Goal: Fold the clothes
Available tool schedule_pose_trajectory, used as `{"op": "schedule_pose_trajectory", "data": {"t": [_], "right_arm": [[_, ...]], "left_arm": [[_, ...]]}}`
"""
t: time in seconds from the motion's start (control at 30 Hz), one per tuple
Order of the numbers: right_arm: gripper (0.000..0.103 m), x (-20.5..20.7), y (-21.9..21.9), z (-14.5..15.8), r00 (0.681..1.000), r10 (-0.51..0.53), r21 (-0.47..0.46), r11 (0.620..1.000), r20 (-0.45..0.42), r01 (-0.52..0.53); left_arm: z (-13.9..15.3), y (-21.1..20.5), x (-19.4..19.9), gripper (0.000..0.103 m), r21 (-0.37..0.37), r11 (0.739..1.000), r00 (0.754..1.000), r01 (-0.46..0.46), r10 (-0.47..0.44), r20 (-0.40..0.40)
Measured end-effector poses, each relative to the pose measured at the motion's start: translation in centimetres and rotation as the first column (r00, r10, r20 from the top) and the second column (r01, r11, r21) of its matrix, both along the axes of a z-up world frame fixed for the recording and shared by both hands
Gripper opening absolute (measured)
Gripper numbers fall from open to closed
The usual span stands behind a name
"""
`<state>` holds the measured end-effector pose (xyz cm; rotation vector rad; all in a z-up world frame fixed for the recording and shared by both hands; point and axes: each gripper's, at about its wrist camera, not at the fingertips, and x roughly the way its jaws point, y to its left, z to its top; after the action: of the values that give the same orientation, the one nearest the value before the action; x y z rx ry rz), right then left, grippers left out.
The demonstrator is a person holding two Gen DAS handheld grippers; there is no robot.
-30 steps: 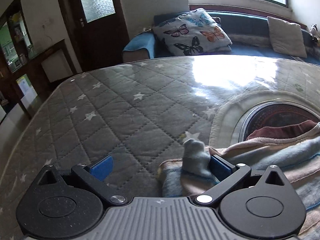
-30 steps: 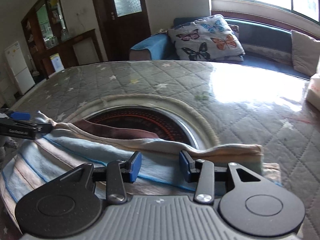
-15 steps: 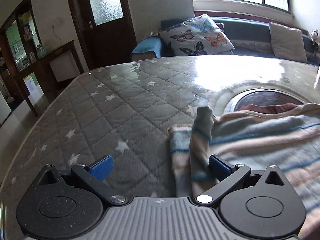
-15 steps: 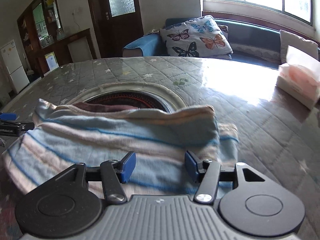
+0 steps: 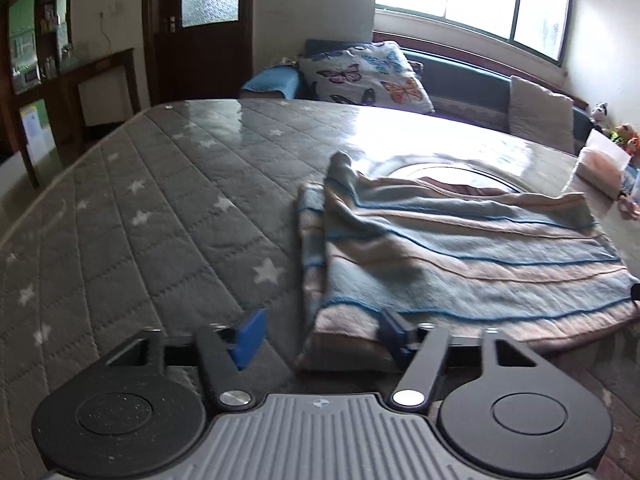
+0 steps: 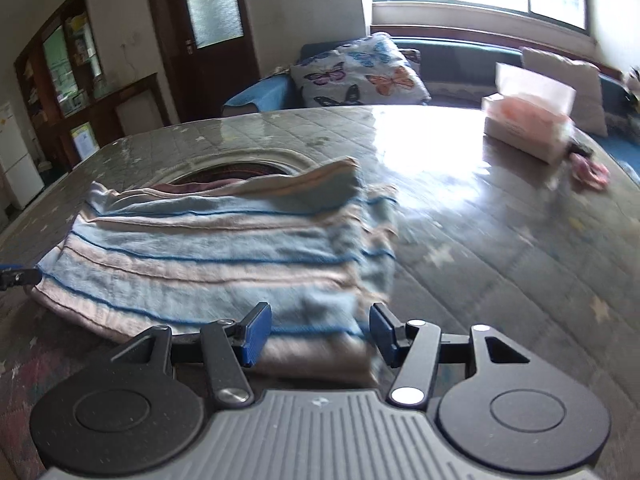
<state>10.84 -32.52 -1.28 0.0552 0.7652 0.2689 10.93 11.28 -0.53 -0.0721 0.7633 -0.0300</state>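
Note:
A blue and beige striped garment lies folded flat on the grey quilted table cover; it also shows in the right wrist view. My left gripper is open and empty, just in front of the garment's near left corner. My right gripper is open and empty, just in front of its near right corner. The left gripper's tip shows at the garment's left edge in the right wrist view.
A round hole in the table cover lies behind the garment, with dark red cloth in it. A tissue box stands at the far right, with a small pink item beside it. A sofa with a butterfly cushion is beyond the table.
Both grippers have pulled back and up from the garment, and the left one has let go of the corner it held. The garment now lies flat in its fold.

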Motion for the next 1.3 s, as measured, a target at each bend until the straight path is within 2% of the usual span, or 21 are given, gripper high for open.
{"op": "schedule_pose_trajectory", "data": {"t": [0.03, 0.1, 0.2, 0.27, 0.37, 0.47, 0.73, 0.8, 0.9, 0.97, 1.0, 1.03, 1.13, 1.2, 1.23, 1.27, 1.3], "right_arm": [[0.055, -0.2, -0.4, -0.1, 1.0, -0.015, 0.008, 1.0, -0.003, 0.015], [0.054, -0.5, -1.1, -0.5, 0.999, -0.041, 0.032, 0.999, -0.012, 0.041], [0.045, -0.9, -1.8, -0.9, 0.998, -0.058, 0.063, 0.996, -0.017, 0.059], [0.024, -1.1, -1.8, -0.9, 0.998, -0.06, 0.076, 0.995, -0.015, 0.061], [0.012, -1.4, -1.9, -1.0, 0.998, -0.067, 0.098, 0.993, -0.016, 0.069], [0.01, -2.0, -2.3, -0.9, 0.997, -0.071, 0.109, 0.991, -0.013, 0.072], [0.009, -7.3, -3.6, 0.6, 0.999, -0.025, 0.045, 0.999, -0.037, 0.026], [0.009, -9.0, -4.1, 0.9, 0.998, -0.024, 0.035, 0.999, -0.052, 0.026], [0.009, -11.1, -4.5, 1.0, 0.997, -0.019, 0.017, 1.0, -0.079, 0.02], [0.014, -11.9, -4.4, 1.3, 0.997, -0.017, -0.01, 1.0, -0.073, 0.017], [0.017, -12.0, -4.3, 1.6, 0.998, -0.02, -0.023, 1.0, -0.058, 0.019], [0.017, -12.0, -4.2, 2.0, 0.999, -0.023, -0.031, 0.999, -0.041, 0.021], [0.019, -11.6, -3.9, 2.8, 1.0, -0.022, -0.034, 0.999, 0.004, 0.022], [0.026, -10.6, -3.4, 3.1, 1.0, -0.004, -0.018, 1.0, 0.02, 0.004], [0.036, -10.1, -3.1, 3.2, 1.0, 0.008, -0.01, 1.0, 0.026, -0.008], [0.041, -9.6, -2.8, 3.1, 0.999, 0.018, -0.009, 1.0, 0.029, -0.018], [0.041, -9.1, -2.5, 2.9, 0.999, 0.027, -0.008, 1.0, 0.03, -0.026]], "left_arm": [[-0.1, -0.1, 0.0, 0.043, -0.012, 1.0, 1.0, 0.006, -0.006, -0.004], [-0.3, -0.1, 0.1, 0.036, -0.03, 0.999, 1.0, 0.012, -0.012, -0.009], [-0.5, -0.3, -0.2, 0.026, -0.027, 1.0, 1.0, 0.011, -0.011, -0.002], [-0.4, -0.3, -0.3, 0.019, -0.033, 0.999, 1.0, 0.011, -0.011, 0.001], [-0.3, 0.0, -0.7, 0.014, -0.053, 0.999, 1.0, 0.008, -0.008, 0.001], [-0.1, 0.2, -1.6, 0.013, -0.069, 0.998, 1.0, 0.008, -0.009, -0.003], [0.4, 0.0, -6.8, 0.013, -0.117, 0.991, 0.997, 0.062, -0.068, -0.042], [0.5, -0.4, -8.4, 0.013, -0.11, 0.99, 0.994, 0.085, -0.091, -0.052], [0.9, -1.1, -9.9, 0.019, -0.053, 0.992, 0.993, 0.111, -0.113, -0.036], [1.5, -1.6, -10.4, 0.033, -0.004, 0.993, 0.993, 0.117, -0.117, -0.006], [1.9, -1.8, -10.4, 0.044, 0.02, 0.993, 0.993, 0.117, -0.117, 0.015], [2.2, -1.9, -10.4, 0.048, 0.04, 0.992, 0.992, 0.117, -0.119, 0.037], [3.0, -2.4, -9.3, 0.048, 0.071, 0.99, 0.988, 0.125, -0.13, 0.078], [3.1, -2.9, -8.5, 0.046, 0.084, 0.987, 0.985, 0.136, -0.144, 0.098], [3.0, -3.2, -8.0, 0.046, 0.091, 0.986, 0.983, 0.141, -0.15, 0.102], [2.9, -3.5, -7.4, 0.046, 0.091, 0.985, 0.982, 0.149, -0.158, 0.101], [2.7, -3.7, -6.8, 0.042, 0.086, 0.984, 0.981, 0.159, -0.167, 0.1]]}}
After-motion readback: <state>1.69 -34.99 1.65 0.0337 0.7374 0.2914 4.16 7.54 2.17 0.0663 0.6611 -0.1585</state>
